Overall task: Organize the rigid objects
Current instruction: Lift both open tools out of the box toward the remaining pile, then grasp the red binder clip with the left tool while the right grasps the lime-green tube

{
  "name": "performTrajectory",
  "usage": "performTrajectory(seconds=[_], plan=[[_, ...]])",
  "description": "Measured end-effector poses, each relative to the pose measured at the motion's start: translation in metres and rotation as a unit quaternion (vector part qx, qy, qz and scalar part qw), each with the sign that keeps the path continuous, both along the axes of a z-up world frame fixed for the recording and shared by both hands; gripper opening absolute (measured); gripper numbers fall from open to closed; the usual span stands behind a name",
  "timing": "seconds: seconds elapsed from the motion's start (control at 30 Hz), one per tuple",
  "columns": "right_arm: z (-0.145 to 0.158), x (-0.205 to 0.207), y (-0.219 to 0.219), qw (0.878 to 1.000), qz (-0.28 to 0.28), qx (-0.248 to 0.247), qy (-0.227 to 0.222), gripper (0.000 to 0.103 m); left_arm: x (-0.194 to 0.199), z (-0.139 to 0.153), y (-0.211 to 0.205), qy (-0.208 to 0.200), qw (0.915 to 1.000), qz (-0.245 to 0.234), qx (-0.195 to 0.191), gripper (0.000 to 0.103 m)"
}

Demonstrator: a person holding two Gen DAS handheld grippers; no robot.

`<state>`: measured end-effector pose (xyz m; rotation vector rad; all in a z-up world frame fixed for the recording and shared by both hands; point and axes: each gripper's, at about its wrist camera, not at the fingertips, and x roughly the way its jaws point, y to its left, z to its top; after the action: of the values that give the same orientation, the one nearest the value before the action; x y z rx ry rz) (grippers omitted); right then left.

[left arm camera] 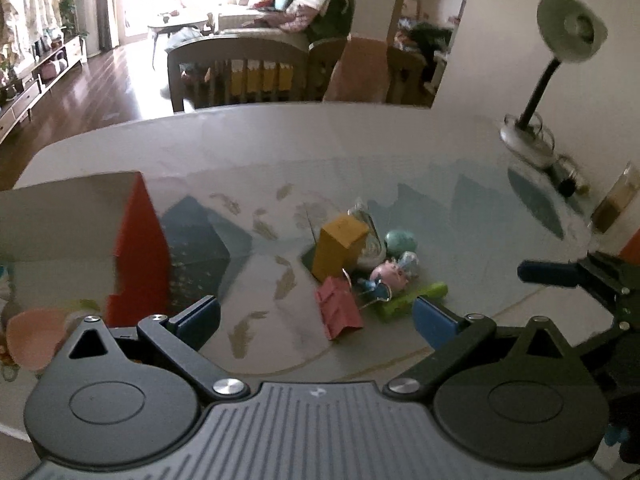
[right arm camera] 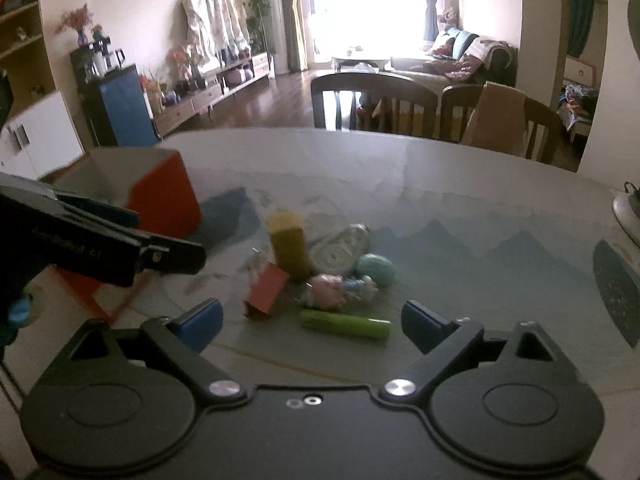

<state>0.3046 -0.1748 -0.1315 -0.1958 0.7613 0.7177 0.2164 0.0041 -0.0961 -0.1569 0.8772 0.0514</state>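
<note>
A cluster of small objects lies on the table: a yellow block, a red block, a pink pig figure, a teal egg, a green cylinder and a shiny silver packet. My left gripper is open just short of the red block. My right gripper hangs open over the green cylinder, nothing between its fingers. An orange-sided open box stands to the left.
A desk lamp stands at the table's far right with a small jar near it. Wooden chairs line the far edge. Inside the box I see pink and pale items. The right gripper's finger shows at the left view's right side.
</note>
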Motion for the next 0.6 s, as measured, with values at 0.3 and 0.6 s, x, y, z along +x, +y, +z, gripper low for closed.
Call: performTrajectory(seconds=[0.3, 0.6], plan=[[-0.048, 0.029, 0.011, 0.999, 0.007, -0.041, 0.009, 0.091, 0.033, -0.042, -0.016, 0.037, 0.9991, 0.005, 0.02, 0.103], [-0.071, 0.037, 0.02, 0.999, 0.014, -0.045, 0.001, 0.088, 0.051, -0.068, -0.02, 0.062, 0.9972, 0.007, 0.041, 0.102]])
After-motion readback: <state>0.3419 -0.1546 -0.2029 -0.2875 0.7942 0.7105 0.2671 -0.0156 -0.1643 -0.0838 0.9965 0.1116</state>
